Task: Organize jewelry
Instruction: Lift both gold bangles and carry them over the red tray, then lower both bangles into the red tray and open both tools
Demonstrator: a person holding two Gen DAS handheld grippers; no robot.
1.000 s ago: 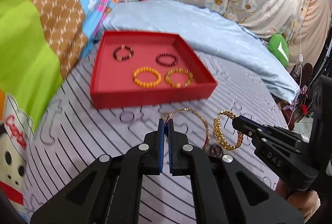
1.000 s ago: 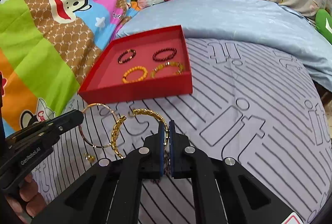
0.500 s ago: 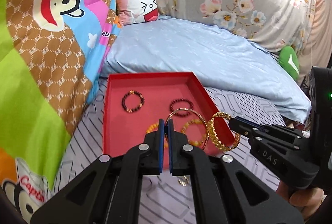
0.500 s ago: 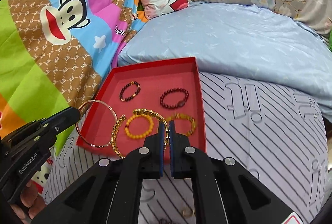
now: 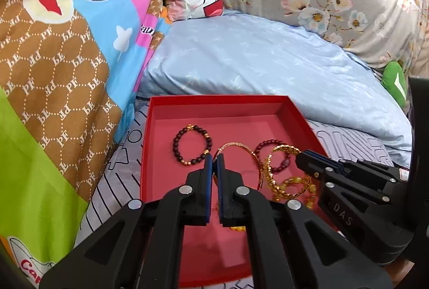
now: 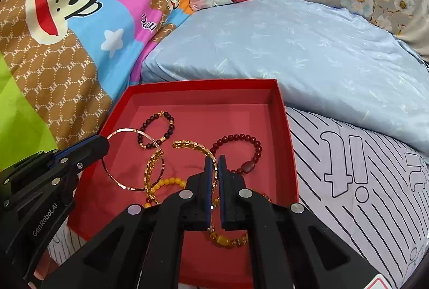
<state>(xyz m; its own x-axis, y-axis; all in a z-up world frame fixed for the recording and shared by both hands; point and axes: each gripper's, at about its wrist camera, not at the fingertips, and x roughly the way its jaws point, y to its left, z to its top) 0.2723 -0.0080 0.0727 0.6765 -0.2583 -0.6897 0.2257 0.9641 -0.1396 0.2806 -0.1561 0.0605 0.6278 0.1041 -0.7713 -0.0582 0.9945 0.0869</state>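
over the shallow red cardboard tray [image 6: 284, 133], my left claw [image 5: 214, 159] pinches a thin gold bangle [image 6: 118, 155], my right claw [image 6: 214, 160] a gold chain-link cuff [image 6: 187, 145]; i should lower both before releasing, clear of the beads.

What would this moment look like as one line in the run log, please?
left gripper: shut on thin gold bangle | right gripper: shut on gold chain bangle | both over red tray | not released

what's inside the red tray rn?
Red tray: dark bead bracelet, red bead bracelet, yellow bead bracelet and amber one, both partly hidden by the right hand-held gripper. Two held gold bangles hang above; contact unclear.
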